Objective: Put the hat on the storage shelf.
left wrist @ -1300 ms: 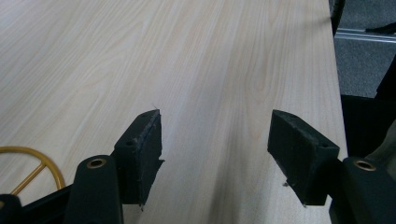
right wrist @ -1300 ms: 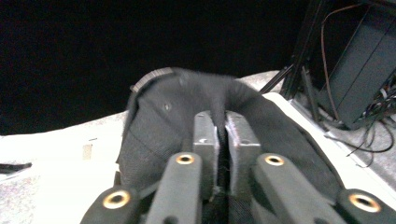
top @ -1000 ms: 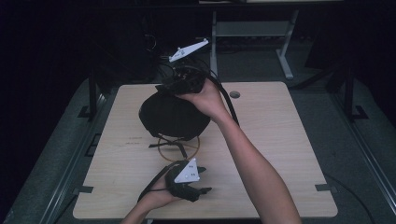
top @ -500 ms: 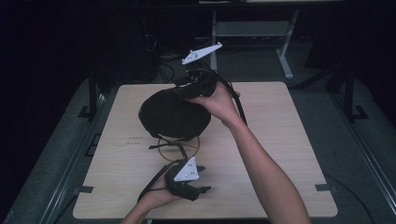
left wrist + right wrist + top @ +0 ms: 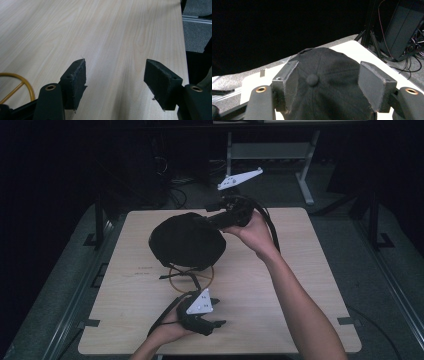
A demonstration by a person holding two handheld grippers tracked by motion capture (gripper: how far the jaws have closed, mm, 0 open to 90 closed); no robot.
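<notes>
A black cap (image 5: 187, 240) rests on a yellow wire ring stand (image 5: 175, 278) in the middle of the wooden table (image 5: 300, 270). My right gripper (image 5: 209, 214) hovers at the cap's far right side and points at it. In the right gripper view its jaws (image 5: 328, 82) have just been opening; the cap's crown (image 5: 324, 72) shows between them, and the pads stand apart from the fabric. Near the front edge my left gripper (image 5: 217, 312) lies low over the table, open. In the left gripper view nothing but bare wood (image 5: 100, 30) lies between its jaws (image 5: 115, 75).
Part of the yellow ring (image 5: 20, 82) lies left of my left gripper. Behind the table stand a metal frame (image 5: 305, 175) and tangled cables (image 5: 175, 185). Dark floor surrounds the table. Bare wood stretches to the right and left of the cap.
My right gripper has moved right, off the cap, and its jaws have spread. The cap stays on its stand. The left gripper has kept still.
</notes>
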